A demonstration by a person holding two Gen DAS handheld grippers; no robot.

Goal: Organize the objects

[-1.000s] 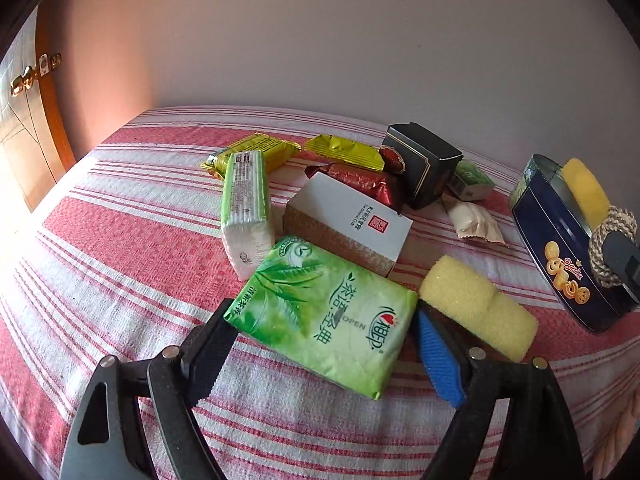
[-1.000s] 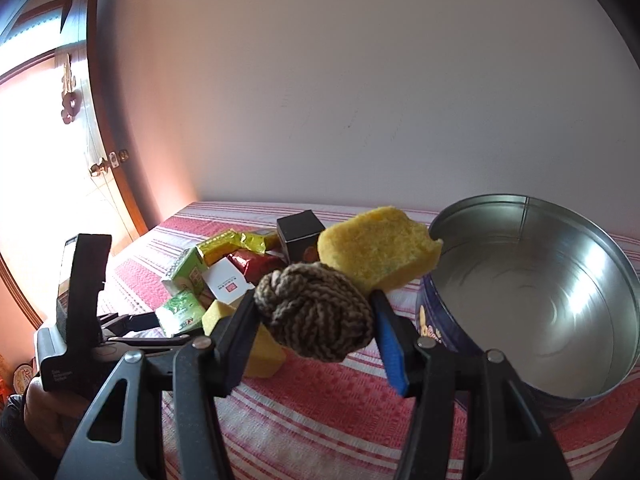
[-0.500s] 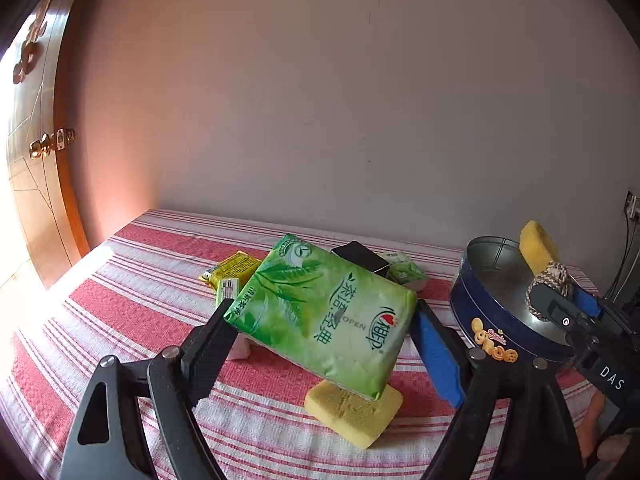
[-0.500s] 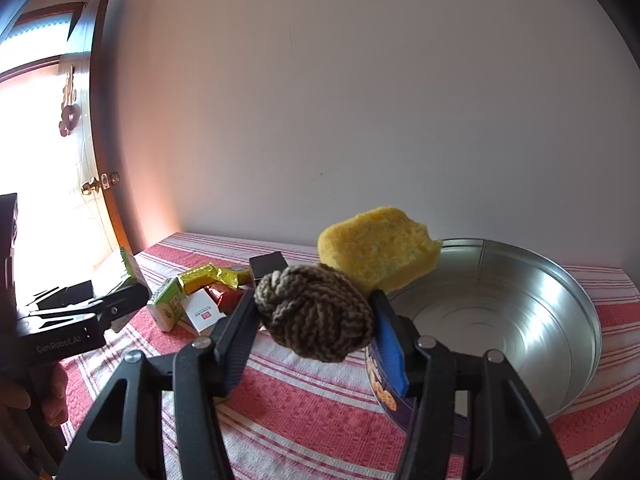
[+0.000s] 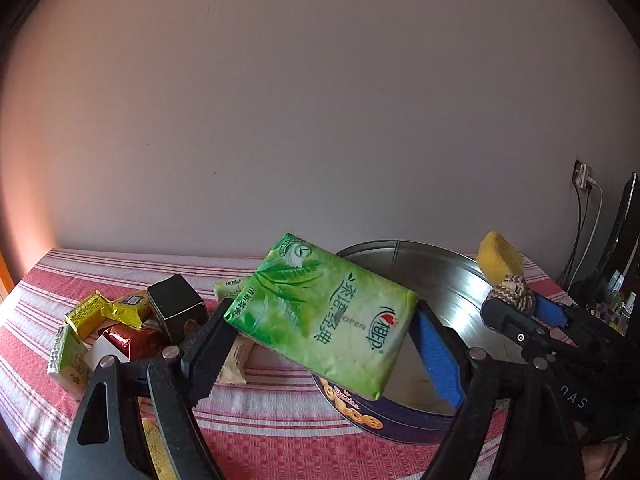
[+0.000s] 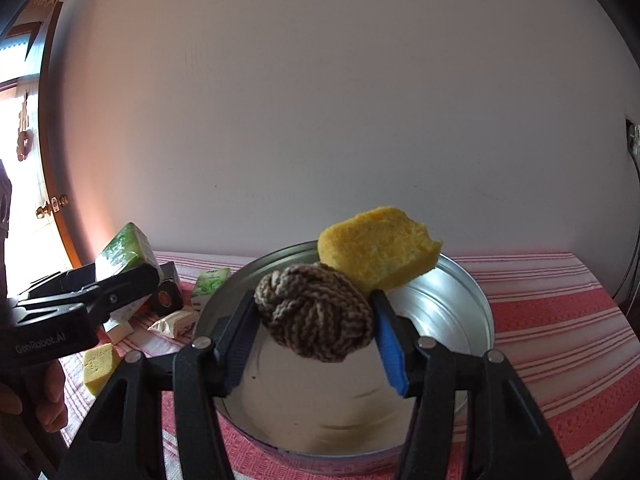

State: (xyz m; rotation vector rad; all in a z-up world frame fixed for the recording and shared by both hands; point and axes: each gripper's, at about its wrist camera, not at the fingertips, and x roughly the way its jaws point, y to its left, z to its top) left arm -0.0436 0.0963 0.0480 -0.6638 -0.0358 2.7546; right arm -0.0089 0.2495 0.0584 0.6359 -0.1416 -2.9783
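Note:
My left gripper is shut on a green tissue pack, held tilted in the air over the near rim of the round cookie tin. My right gripper is shut on a brown rope-knot ball; a yellow sponge piece sticks up behind the ball, against the blue-padded finger. Both hang above the tin's bare silver inside. In the left wrist view the right gripper shows at the tin's right side. The left gripper shows at the left of the right wrist view.
On the red-and-white striped cloth left of the tin lie a black box, a red packet, yellow packets, a small green packet and another yellow sponge. A wall stands close behind; cables hang at the right.
The left gripper lifted the tissue pack off the cloth and carried it right to the tin. The right gripper moved with the ball and sponge from beside the tin to above its inside.

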